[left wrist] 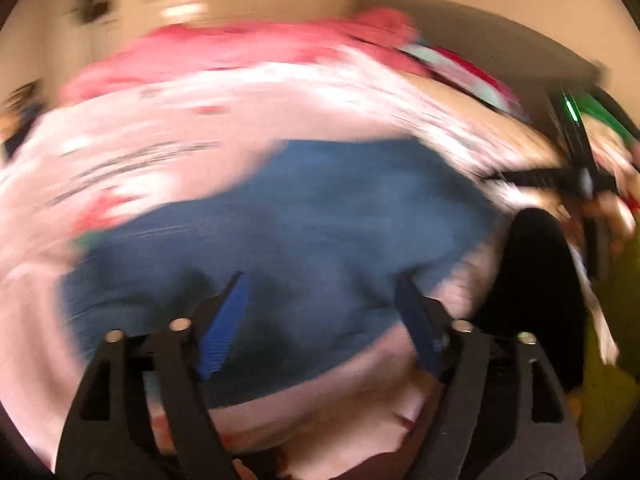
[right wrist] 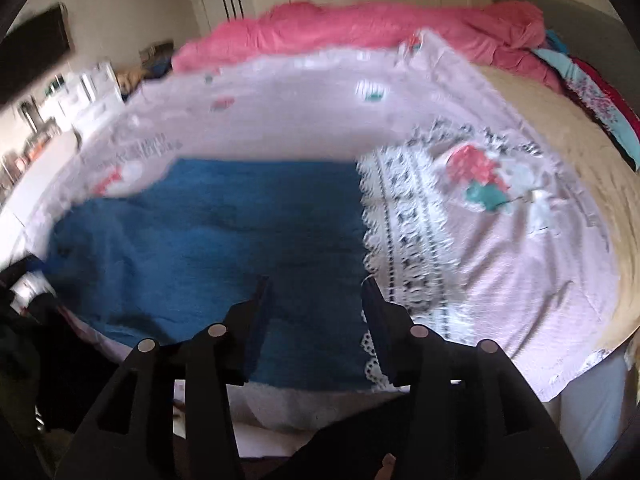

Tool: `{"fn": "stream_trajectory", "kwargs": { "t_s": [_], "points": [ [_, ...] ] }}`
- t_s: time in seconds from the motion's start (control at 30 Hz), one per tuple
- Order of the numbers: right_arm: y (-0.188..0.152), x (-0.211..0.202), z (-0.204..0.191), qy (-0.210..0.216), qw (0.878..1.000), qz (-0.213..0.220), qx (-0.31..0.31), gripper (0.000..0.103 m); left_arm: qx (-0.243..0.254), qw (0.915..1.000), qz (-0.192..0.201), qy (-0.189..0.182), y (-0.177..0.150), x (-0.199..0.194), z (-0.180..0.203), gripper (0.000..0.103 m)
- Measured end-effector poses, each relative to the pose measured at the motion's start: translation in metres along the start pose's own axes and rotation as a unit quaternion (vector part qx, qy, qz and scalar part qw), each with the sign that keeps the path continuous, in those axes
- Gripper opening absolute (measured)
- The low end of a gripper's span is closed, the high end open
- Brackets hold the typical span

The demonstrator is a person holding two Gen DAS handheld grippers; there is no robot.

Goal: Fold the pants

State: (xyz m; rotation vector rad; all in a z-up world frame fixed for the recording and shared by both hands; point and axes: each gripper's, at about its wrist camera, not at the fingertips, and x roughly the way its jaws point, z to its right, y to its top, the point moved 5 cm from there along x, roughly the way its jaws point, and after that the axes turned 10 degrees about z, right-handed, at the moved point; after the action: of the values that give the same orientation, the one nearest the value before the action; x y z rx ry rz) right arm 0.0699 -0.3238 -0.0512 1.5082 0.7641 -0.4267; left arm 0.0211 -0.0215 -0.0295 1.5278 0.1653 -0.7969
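Blue denim pants (right wrist: 224, 232) lie flat on a pink patterned bedsheet (right wrist: 304, 120), with white lace trim (right wrist: 372, 240) along their right edge. My right gripper (right wrist: 316, 284) is open and empty, just above the near edge of the pants. In the left wrist view, which is badly motion-blurred, the pants (left wrist: 304, 216) fill the middle. My left gripper (left wrist: 320, 280) is open and empty over them.
A bunched pink blanket (right wrist: 360, 28) lies along the far side of the bed. Folded teal and red clothes (right wrist: 592, 96) sit at the right. A cluttered white shelf (right wrist: 60, 112) stands at the left. The other gripper and hand (left wrist: 592, 184) show at the right.
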Motion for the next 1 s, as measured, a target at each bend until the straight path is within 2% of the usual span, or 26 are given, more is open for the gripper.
{"fn": "stream_trajectory", "kwargs": {
  "t_s": [0.03,0.1,0.27,0.33,0.37,0.4,0.47,0.6,0.7,0.77,0.83,0.9,1.0],
  "points": [
    [-0.007,0.013,0.002,-0.006,1.000,-0.027,0.007,0.045,-0.025,0.9991,-0.001,0.034,0.000,-0.007,-0.020,0.075],
    [-0.018,0.028,0.006,-0.007,0.998,-0.053,0.015,0.045,-0.094,0.9916,-0.013,0.088,-0.007,-0.017,-0.061,0.079],
    [-0.027,0.031,0.009,0.012,0.998,-0.048,0.035,0.051,-0.186,0.9708,-0.040,0.146,-0.025,-0.011,-0.105,0.090],
    [-0.028,0.030,0.011,0.014,0.998,-0.048,0.036,0.051,-0.213,0.9678,-0.037,0.128,-0.027,0.001,-0.110,0.090],
    [-0.029,0.029,0.010,0.014,0.998,-0.048,0.035,0.051,-0.217,0.9676,-0.037,0.123,-0.027,0.009,-0.108,0.090],
    [-0.030,0.028,0.010,0.013,0.998,-0.048,0.036,0.051,-0.212,0.9684,-0.040,0.125,-0.027,0.014,-0.107,0.075],
    [-0.031,0.028,0.009,0.012,0.998,-0.049,0.032,0.051,-0.191,0.9673,-0.064,0.154,-0.032,0.024,-0.107,0.056],
    [-0.033,0.023,0.009,0.016,0.998,-0.053,0.035,0.051,-0.175,0.9693,-0.057,0.164,-0.030,0.002,-0.114,0.043],
    [-0.034,0.023,0.009,0.017,0.998,-0.053,0.035,0.051,-0.162,0.9710,-0.052,0.168,-0.029,-0.007,-0.120,0.046],
    [-0.034,0.025,0.009,0.014,0.998,-0.054,0.032,0.051,-0.158,0.9686,-0.070,0.179,-0.038,0.005,-0.125,0.058],
    [-0.034,0.026,0.008,0.016,0.998,-0.054,0.032,0.053,-0.166,0.9675,-0.076,0.175,-0.044,0.010,-0.126,0.062],
    [-0.035,0.025,0.010,0.022,0.998,-0.051,0.036,0.053,-0.179,0.9662,-0.070,0.172,-0.043,0.005,-0.131,0.069],
    [-0.034,0.023,0.012,0.033,0.997,-0.047,0.044,0.053,-0.191,0.9648,-0.051,0.174,-0.035,-0.013,-0.135,0.070]
  ]
}}
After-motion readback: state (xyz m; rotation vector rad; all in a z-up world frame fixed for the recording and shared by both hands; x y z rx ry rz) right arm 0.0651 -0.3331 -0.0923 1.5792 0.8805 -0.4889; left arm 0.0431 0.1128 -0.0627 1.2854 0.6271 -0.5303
